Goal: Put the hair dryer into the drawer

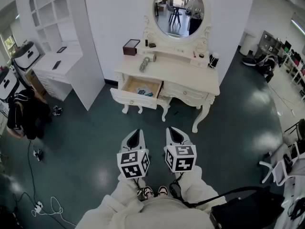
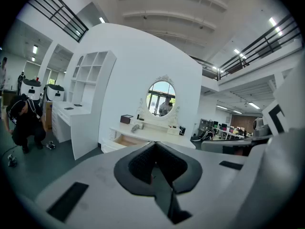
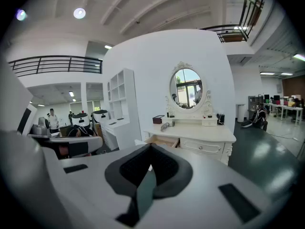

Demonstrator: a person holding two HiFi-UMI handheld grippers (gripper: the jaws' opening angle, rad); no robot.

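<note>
With the fingers of your left gripper (image 1: 135, 136) and right gripper (image 1: 175, 133) pressed together and empty, the hair dryer (image 1: 147, 62) lies far off at twelve o'clock on the tabletop (image 1: 187, 75), long axis one-to-seven, just behind the open drawer (image 1: 133, 99), slightly nearer your left.

White dressing table (image 1: 186, 73), dark floor (image 1: 86, 142)

An open office hall staged as a home corner: vanity desk (image 1: 186, 75) and oval mirror (image 1: 178, 9) at twelve o'clock before a freestanding wall (image 1: 119, 13), workstations (image 1: 279, 49) at two o'clock, mezzanine railing (image 3: 52, 63) overhead.
</note>
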